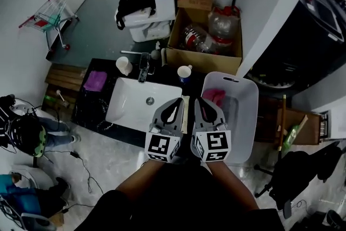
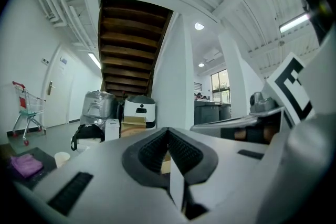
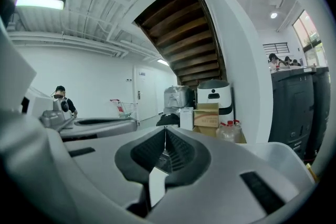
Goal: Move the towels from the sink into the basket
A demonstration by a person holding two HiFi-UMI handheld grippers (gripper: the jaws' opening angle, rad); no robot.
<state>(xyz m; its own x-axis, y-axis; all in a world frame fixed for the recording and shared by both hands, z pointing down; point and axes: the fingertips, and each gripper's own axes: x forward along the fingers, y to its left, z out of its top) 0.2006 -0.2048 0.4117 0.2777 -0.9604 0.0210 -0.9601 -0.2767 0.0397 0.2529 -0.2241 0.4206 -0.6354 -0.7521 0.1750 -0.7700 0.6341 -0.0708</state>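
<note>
Closest below me, my left gripper point(image 1: 178, 100) has its jaws pressed together with nothing in them, its tip over the sink's right edge. Just beside it, my right gripper point(image 1: 199, 99) is closed and empty too, at the basket's left wall. On the far left, a purple towel point(image 1: 95, 80) lies on the dark counter point(image 1: 86, 108). Then comes the white sink point(image 1: 132, 105), and the white basket point(image 1: 246, 116) holds a pink towel point(image 1: 215, 97).

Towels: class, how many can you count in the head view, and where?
2. A pink towel lies in the basket; a purple towel lies on the counter left of the sink. Others may hide beneath the pink one.
</note>
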